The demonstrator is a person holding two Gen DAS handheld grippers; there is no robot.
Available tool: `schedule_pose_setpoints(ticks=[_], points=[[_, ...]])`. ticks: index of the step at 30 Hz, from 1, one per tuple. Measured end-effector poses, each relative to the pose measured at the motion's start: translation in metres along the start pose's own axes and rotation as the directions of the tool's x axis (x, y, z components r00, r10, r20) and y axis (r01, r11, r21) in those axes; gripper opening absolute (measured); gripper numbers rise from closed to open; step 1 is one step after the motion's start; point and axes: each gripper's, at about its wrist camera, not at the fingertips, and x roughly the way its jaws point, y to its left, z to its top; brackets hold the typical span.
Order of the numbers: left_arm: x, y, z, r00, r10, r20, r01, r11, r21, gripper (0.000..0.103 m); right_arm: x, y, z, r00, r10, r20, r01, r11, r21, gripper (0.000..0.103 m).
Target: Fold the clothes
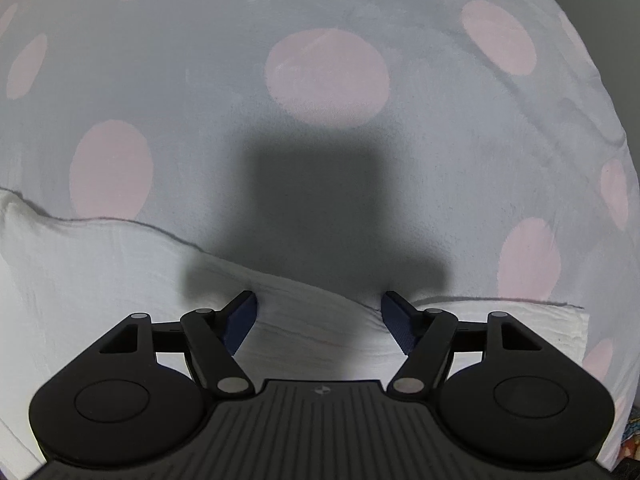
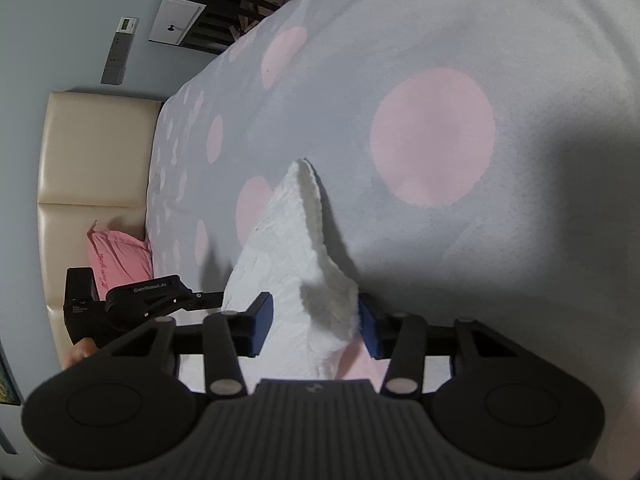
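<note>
- A grey bedspread with pink dots covered the bed, and the white garment lay on it, one edge raised into a ridge.
- The right gripper had that raised fold between its blue pads; the right pad touched the cloth, the left stood just clear, so the grip looked not yet made.
- The left gripper pointed down over the garment's edge, fingers wide apart with cloth between them but unpinched.
- Done well, both would likely pinch every layer before lifting, keeping the edge level.
- "CenRobot.AI" could be read on the left gripper in the right view; the script on the pink pillow was too small to read.
</note>
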Motion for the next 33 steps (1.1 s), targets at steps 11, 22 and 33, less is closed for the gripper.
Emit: schedule_pose_setpoints(ticks=[11,22,33], points=[[-0.009,-0.002,0.001,0.999,0.016,0.039,-0.014,0.998,-0.055,0.005,-0.002,-0.004,-0.002,1.000,0.002,0.001,-0.002,1.000,0.009,0.049],[-0.039,0.048,-0.027,0.966,-0.186,0.180,0.214,0.965,-0.154,0.001,-0.014,0.010,-0.010,0.984,0.177,-0.006,-0.177,0.982,-0.071,0.009],[-0.109,0.115,-0.095,0.898,-0.263,0.353,0.338,0.925,-0.170,0.001,-0.043,0.085,-0.062,0.903,0.392,-0.175,-0.425,0.875,-0.230,0.009]])
